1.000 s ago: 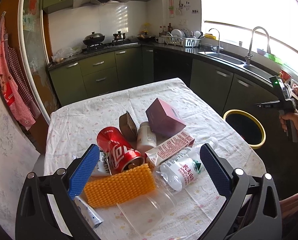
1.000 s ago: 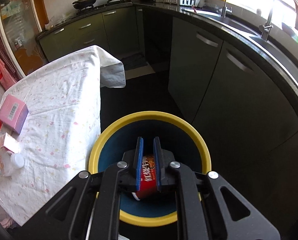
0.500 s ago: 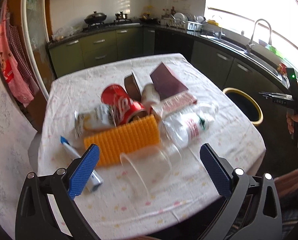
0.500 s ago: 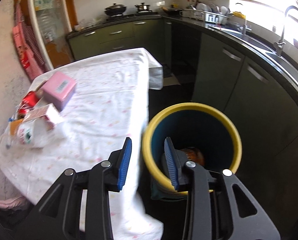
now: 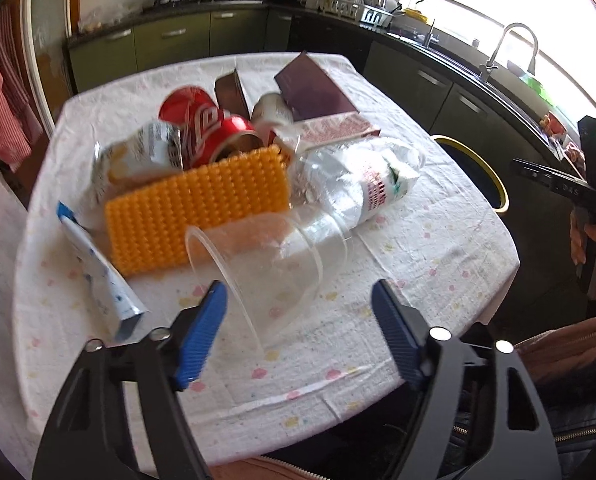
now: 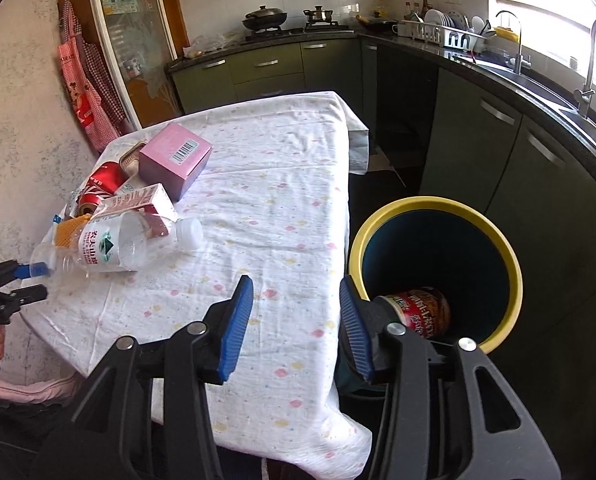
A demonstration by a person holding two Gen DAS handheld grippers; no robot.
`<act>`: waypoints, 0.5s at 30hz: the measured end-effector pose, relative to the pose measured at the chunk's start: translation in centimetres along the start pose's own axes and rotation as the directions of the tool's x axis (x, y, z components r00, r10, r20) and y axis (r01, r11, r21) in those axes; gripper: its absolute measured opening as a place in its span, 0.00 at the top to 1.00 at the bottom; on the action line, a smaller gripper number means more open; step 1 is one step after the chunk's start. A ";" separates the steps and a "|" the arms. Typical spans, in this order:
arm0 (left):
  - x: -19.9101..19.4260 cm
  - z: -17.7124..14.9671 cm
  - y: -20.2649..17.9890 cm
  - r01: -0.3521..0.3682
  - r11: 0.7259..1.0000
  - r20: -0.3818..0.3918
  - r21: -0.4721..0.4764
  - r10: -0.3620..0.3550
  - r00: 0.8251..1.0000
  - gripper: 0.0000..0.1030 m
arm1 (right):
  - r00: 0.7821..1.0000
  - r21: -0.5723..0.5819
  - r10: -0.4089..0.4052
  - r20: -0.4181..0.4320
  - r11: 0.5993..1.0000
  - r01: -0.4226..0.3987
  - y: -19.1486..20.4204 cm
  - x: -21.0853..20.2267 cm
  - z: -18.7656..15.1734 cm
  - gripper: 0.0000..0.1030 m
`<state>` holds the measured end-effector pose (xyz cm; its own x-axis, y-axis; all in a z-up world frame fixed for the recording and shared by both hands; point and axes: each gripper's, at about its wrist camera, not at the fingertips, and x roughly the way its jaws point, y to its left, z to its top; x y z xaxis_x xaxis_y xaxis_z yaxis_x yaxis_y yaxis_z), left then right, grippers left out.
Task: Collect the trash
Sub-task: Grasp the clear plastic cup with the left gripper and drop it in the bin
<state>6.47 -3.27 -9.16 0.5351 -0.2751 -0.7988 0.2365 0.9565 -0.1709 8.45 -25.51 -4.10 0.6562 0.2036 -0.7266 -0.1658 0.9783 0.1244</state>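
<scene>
the left gripper point(image 5: 298, 308) hangs just above a clear plastic cup lying on its side point(image 5: 266, 260), its blue-padded jaws closing with the cup's rim between them but not yet pressed. behind the cup sits an orange knobbly rectangular pad point(image 5: 194, 212), touching a crushed clear plastic water bottle with a white label point(image 5: 362, 180), a red drink can on its side point(image 5: 206, 128), a crumpled silver foil packet point(image 5: 146, 156) and a pink-and-white carton point(image 5: 334, 130). a blue-and-white squeezed tube point(image 5: 102, 276) lies apart at the left, and a dark pink cardboard box point(image 5: 314, 88) stands tilted at the back of the heap, all on the tabletop under a white flowered cloth point(image 5: 438, 248). the right gripper point(image 6: 296, 320) hovers over the cloth's near edge, its jaws opening with nothing between them. just beside it on the floor stands a round yellow-rimmed dark blue bin point(image 6: 510, 264), a red-printed instant noodle cup point(image 6: 422, 312) lying inside. dark green kitchen cabinets point(image 6: 498, 136) run behind.
</scene>
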 end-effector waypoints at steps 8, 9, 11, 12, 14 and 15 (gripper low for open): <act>0.1 -0.2 0.0 0.116 0.993 0.039 -0.010 -0.116 0.993 0.95 | 1.000 0.034 0.016 0.005 0.999 -0.016 -0.7 0.0 -0.3 0.58; -0.6 -0.1 -0.4 0.114 0.993 0.051 0.010 -0.114 0.992 0.95 | 1.000 0.036 0.017 0.008 0.999 -0.018 -0.7 -0.1 -0.3 0.58; -1.9 0.4 -1.5 0.124 0.991 0.067 0.049 -0.127 0.990 0.95 | 1.000 0.043 0.020 0.018 0.999 -0.021 -1.0 -0.3 -0.3 0.58; -2.5 0.7 -2.1 0.126 0.990 0.072 0.069 -0.131 0.989 0.95 | 0.999 0.048 0.021 0.024 0.999 -0.022 -1.1 -0.5 -0.3 0.58; -4.0 1.7 -4.0 0.132 0.982 0.087 0.134 -0.144 0.986 0.95 | 0.999 0.058 0.017 0.041 0.998 -0.019 -1.6 -0.9 -0.3 0.58; -4.4 2.3 -5.0 0.136 0.976 0.091 0.169 -0.153 0.984 0.95 | 0.999 0.065 0.006 0.052 0.998 -0.010 -1.9 -1.2 -0.3 0.58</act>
<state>4.78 -7.01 -3.49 0.5646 -0.4257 -0.7071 0.4404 0.8800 -0.1780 7.72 -27.67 -3.65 0.6923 0.2115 -0.6900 -0.1241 0.9767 0.1749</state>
